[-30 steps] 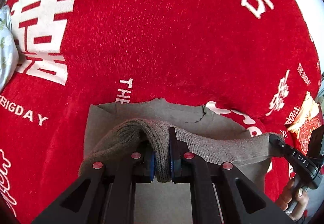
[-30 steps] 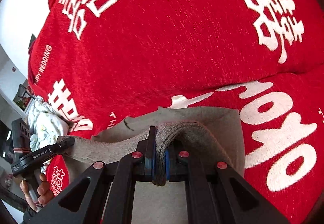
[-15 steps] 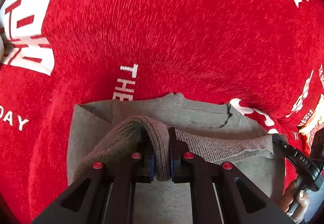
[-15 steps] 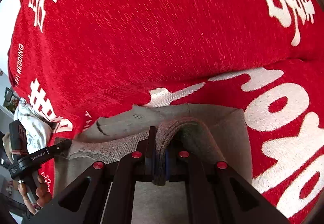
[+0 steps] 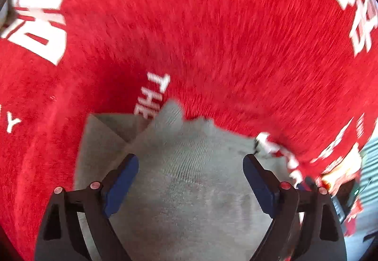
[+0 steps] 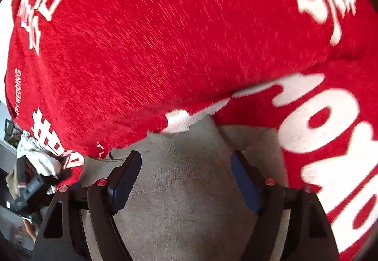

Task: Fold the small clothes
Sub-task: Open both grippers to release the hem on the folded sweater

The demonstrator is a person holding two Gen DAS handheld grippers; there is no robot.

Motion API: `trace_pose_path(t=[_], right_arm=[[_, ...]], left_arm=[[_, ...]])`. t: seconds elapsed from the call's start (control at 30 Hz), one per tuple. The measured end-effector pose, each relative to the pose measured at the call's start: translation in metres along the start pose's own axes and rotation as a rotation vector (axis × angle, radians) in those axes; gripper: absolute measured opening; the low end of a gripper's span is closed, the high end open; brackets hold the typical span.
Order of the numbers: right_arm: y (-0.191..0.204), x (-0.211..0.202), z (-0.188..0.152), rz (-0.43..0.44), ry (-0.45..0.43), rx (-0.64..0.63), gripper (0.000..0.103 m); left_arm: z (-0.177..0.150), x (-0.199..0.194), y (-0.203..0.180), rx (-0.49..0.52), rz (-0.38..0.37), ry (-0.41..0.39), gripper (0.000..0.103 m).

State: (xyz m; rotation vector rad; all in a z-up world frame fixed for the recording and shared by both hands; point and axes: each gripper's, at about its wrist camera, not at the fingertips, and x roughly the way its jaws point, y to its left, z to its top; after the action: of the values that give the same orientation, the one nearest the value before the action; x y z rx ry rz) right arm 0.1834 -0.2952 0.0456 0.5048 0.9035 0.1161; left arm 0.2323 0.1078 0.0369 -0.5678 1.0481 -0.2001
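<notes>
A small grey-brown knit garment (image 5: 189, 166) lies folded on the red blanket (image 5: 212, 36). In the left wrist view my left gripper (image 5: 190, 166) is open, its blue pads wide apart just above the cloth, holding nothing. In the right wrist view the same garment (image 6: 186, 178) lies under my right gripper (image 6: 186, 166), which is also open and empty. A folded-over edge of the garment points away from both grippers. The other gripper shows dimly at each view's lower outer edge.
The red blanket (image 6: 165, 36) with large white characters and lettering covers the whole surface. A pale floral cloth (image 6: 35, 154) lies at the left edge of the right wrist view. Red-and-gold packaging (image 5: 342, 173) sits at the right edge of the left wrist view.
Both grippers were shut on the raised edge of the garment. Now both have opened and the edge has dropped flat onto the garment. Both views are blurred by motion.
</notes>
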Motion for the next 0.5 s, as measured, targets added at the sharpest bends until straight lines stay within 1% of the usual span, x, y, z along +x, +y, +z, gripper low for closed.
trace_pose_path(t=[0.03,0.07,0.13,0.17,0.23,0.27,0.33,0.37,0.43,0.47,0.5], right_arm=[[0.006,-0.005,-0.001,-0.004,-0.013,-0.034,0.081],[0.014,-0.008,-0.003,-0.013,-0.023,-0.079,0.081],[0.032,-0.006,-0.006,-0.053,-0.013,-0.18,0.081],[0.046,0.001,-0.009,-0.08,0.006,-0.246,0.081],[0.059,0.014,-0.012,-0.11,0.045,-0.302,0.081],[0.064,0.025,-0.014,-0.126,0.081,-0.322,0.081],[0.064,0.038,-0.015,-0.156,0.115,-0.335,0.081],[0.059,0.046,-0.016,-0.191,0.131,-0.34,0.081],[0.049,0.057,-0.014,-0.258,0.156,-0.336,0.081],[0.041,0.06,-0.013,-0.287,0.162,-0.322,0.08],[0.035,0.061,-0.011,-0.277,0.158,-0.309,0.08]], left_arm=[[-0.002,-0.007,-0.001,0.015,-0.003,-0.028,0.091],[-0.004,-0.012,-0.004,0.043,0.011,-0.046,0.091],[-0.015,-0.006,-0.021,0.149,0.079,-0.038,0.091],[-0.02,0.001,-0.029,0.209,0.121,-0.026,0.091],[-0.035,0.018,-0.049,0.335,0.218,-0.018,0.091],[-0.042,0.03,-0.057,0.391,0.26,-0.01,0.091],[-0.048,0.043,-0.059,0.43,0.294,0.017,0.091],[-0.047,0.053,-0.057,0.432,0.319,0.034,0.091],[-0.044,0.062,-0.046,0.422,0.353,0.043,0.091],[-0.041,0.064,-0.039,0.409,0.359,0.038,0.091],[-0.036,0.065,-0.034,0.396,0.35,0.035,0.091]])
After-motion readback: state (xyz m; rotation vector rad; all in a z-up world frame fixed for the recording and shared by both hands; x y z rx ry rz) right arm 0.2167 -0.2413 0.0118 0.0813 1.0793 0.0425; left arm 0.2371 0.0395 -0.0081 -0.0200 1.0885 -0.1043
